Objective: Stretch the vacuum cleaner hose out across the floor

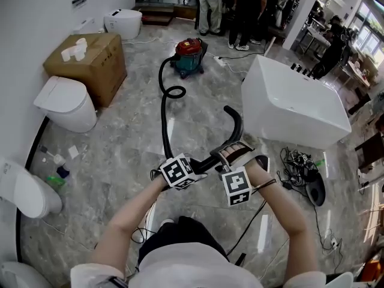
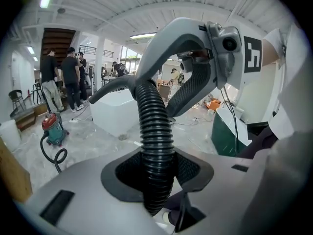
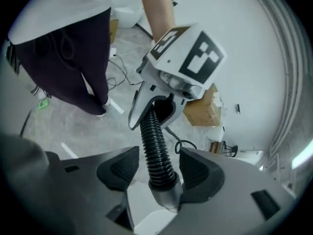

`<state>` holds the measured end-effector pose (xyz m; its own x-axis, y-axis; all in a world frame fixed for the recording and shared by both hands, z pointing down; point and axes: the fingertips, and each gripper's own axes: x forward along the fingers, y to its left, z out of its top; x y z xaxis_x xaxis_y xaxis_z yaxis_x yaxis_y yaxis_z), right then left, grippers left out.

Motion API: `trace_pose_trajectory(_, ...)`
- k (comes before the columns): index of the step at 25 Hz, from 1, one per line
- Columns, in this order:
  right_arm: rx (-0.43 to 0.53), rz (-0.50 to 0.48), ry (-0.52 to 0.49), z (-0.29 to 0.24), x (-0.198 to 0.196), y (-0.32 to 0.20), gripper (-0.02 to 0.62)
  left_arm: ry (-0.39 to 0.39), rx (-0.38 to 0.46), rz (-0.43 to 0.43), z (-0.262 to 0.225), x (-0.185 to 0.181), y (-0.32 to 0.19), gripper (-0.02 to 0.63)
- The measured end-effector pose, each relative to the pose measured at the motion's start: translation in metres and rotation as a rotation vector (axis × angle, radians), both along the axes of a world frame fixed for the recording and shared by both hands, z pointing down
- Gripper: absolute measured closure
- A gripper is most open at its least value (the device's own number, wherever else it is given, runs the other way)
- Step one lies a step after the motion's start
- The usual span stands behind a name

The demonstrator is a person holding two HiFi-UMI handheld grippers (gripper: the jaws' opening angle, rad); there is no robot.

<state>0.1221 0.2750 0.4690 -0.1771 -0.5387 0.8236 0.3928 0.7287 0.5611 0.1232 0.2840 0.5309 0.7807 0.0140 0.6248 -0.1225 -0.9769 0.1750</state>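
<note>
A red and teal vacuum cleaner [image 1: 189, 56] stands far back on the grey floor. Its black ribbed hose [image 1: 164, 125] loops once, then runs toward me. My left gripper [image 1: 201, 165] is shut on the hose [image 2: 154, 131], and the ribs sit pressed between its pads [image 2: 188, 170]. Just beyond it, my right gripper [image 1: 234, 153] is shut on the hose's grey cuff [image 3: 164, 190], where the curved black end tube [image 1: 235, 123] rises. The right gripper view looks back along the hose [image 3: 154, 141] at the left gripper [image 3: 156, 104]. The vacuum cleaner [image 2: 51, 126] shows at the left of the left gripper view.
A white bathtub [image 1: 294, 107] stands at the right, with tangled cables [image 1: 300, 167] in front of it. At the left are a cardboard box [image 1: 90, 62], toilets [image 1: 66, 104] and small bottles [image 1: 57, 173]. Several people [image 1: 240, 5] stand behind the vacuum cleaner.
</note>
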Motion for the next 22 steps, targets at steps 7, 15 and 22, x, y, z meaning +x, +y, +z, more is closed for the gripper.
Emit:
trace_pose_trajectory(7, -0.002, -0.069, 0.204, 0.038, -0.003, 0.0, 0.353, -0.004, 0.021, 0.025, -0.002, 0.007, 0.007, 0.434)
trace_pose_trajectory(15, -0.018, -0.046, 0.192, 0.046, -0.004, 0.001, 0.419, -0.028, 0.052, 0.053, 0.001, 0.004, 0.011, 0.434)
trace_pose_trajectory(22, -0.106, 0.036, 0.1, 0.05, -0.005, 0.008, 0.42, -0.05, 0.103, 0.073, 0.004, 0.001, 0.012, 0.433)
